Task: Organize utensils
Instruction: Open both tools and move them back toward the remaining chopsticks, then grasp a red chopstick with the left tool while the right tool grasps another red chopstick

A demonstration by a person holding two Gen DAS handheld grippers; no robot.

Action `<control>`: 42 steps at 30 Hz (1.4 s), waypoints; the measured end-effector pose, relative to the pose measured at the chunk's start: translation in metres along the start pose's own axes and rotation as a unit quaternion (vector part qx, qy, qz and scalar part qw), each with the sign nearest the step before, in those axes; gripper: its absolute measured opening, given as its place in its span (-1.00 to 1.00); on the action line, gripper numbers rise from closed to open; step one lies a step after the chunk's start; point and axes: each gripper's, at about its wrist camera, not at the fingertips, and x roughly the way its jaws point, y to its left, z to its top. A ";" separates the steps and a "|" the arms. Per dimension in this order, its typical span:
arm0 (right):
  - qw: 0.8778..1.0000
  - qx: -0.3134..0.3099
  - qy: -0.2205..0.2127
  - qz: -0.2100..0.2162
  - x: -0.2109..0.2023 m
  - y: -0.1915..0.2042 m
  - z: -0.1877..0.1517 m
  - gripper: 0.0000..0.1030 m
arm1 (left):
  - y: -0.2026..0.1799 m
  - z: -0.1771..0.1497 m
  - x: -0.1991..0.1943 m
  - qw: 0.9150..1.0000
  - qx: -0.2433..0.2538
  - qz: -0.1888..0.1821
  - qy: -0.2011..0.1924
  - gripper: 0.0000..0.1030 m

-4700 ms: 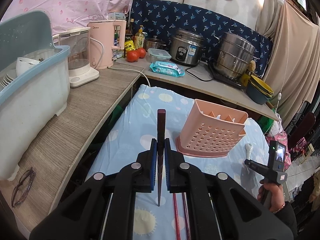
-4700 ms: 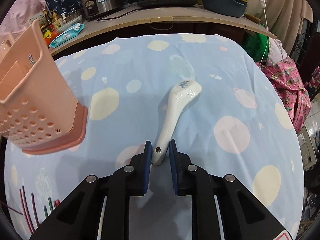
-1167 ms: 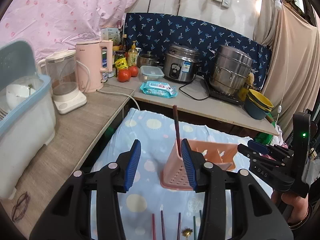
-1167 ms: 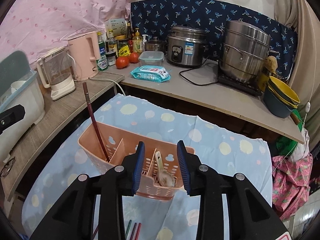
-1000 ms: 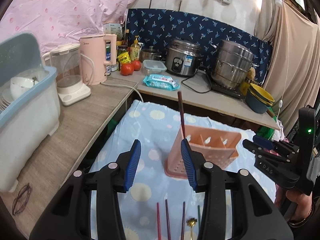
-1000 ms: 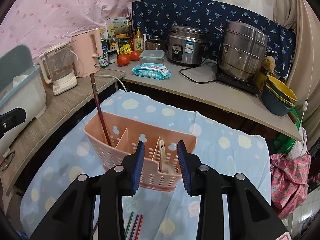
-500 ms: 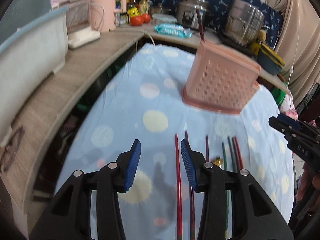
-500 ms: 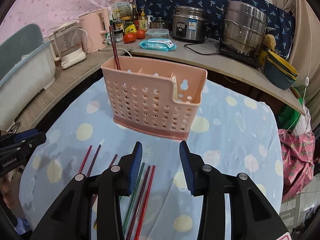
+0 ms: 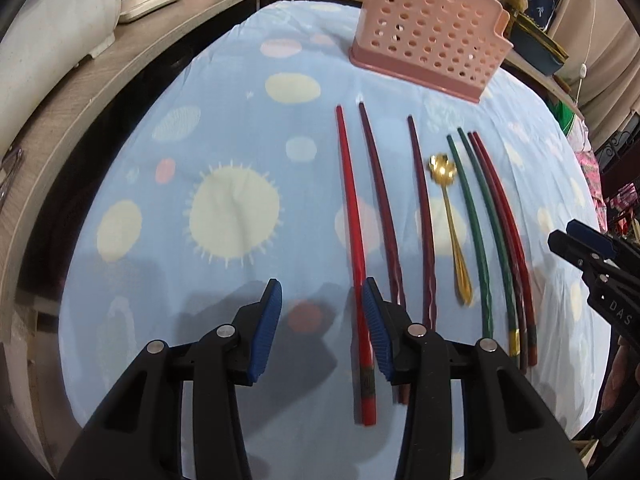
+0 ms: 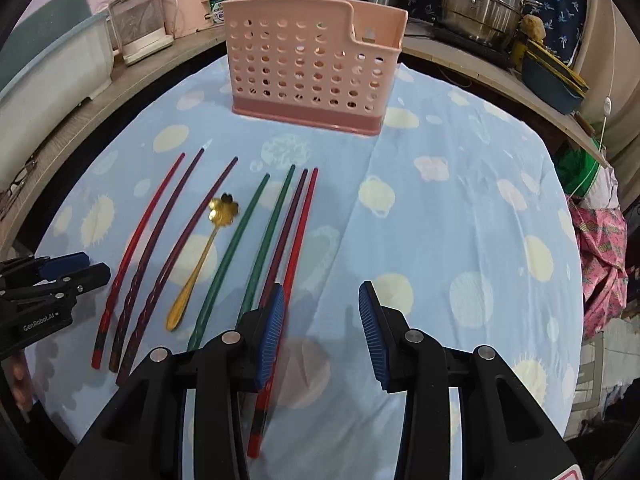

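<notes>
Left wrist view: seven chopsticks lie side by side on the blue-clothed tabletop [image 9: 224, 152]: a bright red one [image 9: 352, 216], two dark maroon ones [image 9: 380, 204], two green ones [image 9: 470, 216], and a maroon and red pair [image 9: 502, 216] at the right, touching each other. One gold spoon [image 9: 450, 216] lies between the maroon and green sticks, bowl toward the one pink basket [image 9: 432, 36] standing at the far edge of the cloth. The left tongs [image 9: 322, 320] hang low over the near ends, spread wide and holding nothing; the red stick's near end runs between the pads, close to the right one. The right tongs [image 9: 588, 244] show at the right edge.

Right wrist view: the same seven chopsticks [image 10: 256, 240] and spoon [image 10: 208, 252] fan out in front of the basket [image 10: 308, 64]. The right tongs [image 10: 321, 320] are spread wide and empty, the left pad [image 10: 272, 328] over the rightmost red stick [image 10: 298, 240]. The left tongs [image 10: 80, 266] sit beside the leftmost sticks.
</notes>
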 end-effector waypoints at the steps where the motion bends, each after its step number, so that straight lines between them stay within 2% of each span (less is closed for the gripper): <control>1: 1.000 0.003 0.005 0.003 0.000 0.000 -0.005 -0.27 | 0.001 -0.004 -0.001 1.000 0.000 -0.001 0.003 -0.23; 6: 0.999 0.019 0.032 0.015 0.004 0.004 -0.034 -0.31 | 0.001 -0.013 -0.004 1.000 -0.003 -0.005 0.008 -0.23; 11: 0.998 0.032 0.047 0.025 0.004 0.008 -0.053 -0.44 | -0.001 -0.020 -0.005 1.000 0.002 -0.007 0.010 -0.23; 28: 0.998 0.029 0.048 0.031 -0.005 0.016 -0.070 -0.70 | -0.012 -0.042 -0.010 1.000 0.023 -0.011 0.018 -0.26; 33: 0.998 0.020 0.056 0.030 -0.001 0.023 -0.078 -0.80 | -0.010 -0.044 -0.011 1.000 0.019 -0.017 0.017 -0.40; 35: 0.998 0.021 0.057 0.030 -0.002 0.022 -0.079 -0.82 | -0.010 -0.044 -0.011 0.999 0.018 -0.022 0.018 -0.55; 42: 0.998 0.021 0.057 0.031 -0.003 0.022 -0.080 -0.85 | -0.013 -0.048 -0.010 0.999 0.020 -0.041 0.024 -0.85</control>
